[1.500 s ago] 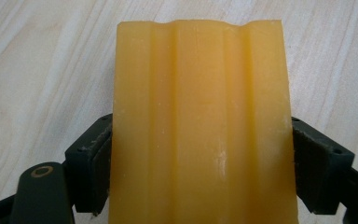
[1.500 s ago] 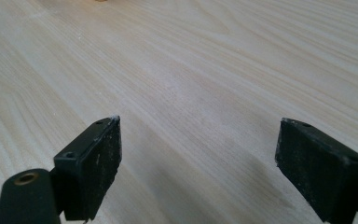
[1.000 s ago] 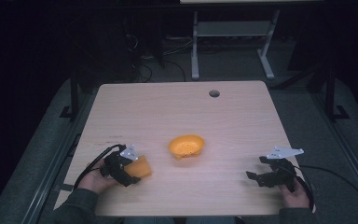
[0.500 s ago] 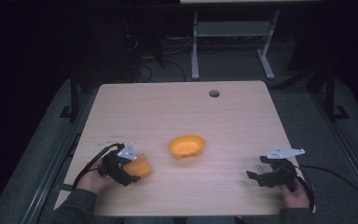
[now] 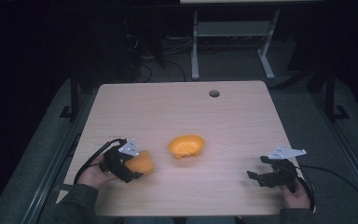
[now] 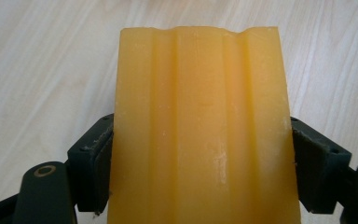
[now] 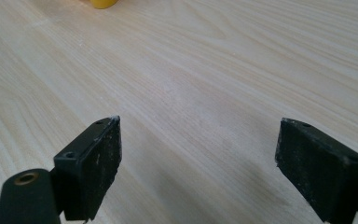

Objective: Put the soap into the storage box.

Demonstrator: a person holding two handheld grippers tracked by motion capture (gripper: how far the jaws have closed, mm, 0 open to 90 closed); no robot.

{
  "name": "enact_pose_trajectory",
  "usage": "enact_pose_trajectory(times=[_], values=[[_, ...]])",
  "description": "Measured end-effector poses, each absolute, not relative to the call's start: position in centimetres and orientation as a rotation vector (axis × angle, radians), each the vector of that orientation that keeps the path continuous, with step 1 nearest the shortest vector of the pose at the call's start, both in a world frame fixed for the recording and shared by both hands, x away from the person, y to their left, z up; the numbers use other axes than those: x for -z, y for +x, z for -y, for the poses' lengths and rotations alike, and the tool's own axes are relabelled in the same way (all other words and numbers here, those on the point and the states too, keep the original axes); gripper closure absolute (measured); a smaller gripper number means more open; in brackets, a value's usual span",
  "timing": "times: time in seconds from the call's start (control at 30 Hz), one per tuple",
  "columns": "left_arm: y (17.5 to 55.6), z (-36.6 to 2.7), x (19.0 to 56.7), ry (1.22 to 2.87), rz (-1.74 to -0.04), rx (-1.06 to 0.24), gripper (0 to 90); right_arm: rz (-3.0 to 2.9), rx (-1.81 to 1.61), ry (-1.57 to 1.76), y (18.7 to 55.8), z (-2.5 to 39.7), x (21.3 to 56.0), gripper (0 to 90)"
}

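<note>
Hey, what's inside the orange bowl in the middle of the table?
The orange bowl looks empty: its visible inner surface is bare apart from faint specks. Its near rim hides the closest part of the inside. The orange block sits in the left gripper, apart from the bowl.

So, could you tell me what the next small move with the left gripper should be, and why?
Probably carry the orange block a short way toward the orange bowl. The left gripper has its jaws closed on the block's two sides, so the grip looks secure, and the bowl sits apart from it, open side up, on the table. The right gripper is open with nothing between its jaws.
</note>
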State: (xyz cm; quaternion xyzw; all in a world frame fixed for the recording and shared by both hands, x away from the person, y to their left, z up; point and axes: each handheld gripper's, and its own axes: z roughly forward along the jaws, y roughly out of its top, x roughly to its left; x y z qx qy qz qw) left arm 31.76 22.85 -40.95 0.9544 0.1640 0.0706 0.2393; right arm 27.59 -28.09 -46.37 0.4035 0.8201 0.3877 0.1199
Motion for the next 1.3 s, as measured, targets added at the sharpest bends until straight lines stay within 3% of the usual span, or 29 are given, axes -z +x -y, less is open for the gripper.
enact_pose_trajectory(times=[1.3], values=[[35.5, -18.1, 36.8, 2.632, -0.302, -0.174, 20.8, -2.401, -1.156, 1.151, 27.6, 28.0, 46.2, 13.9]])
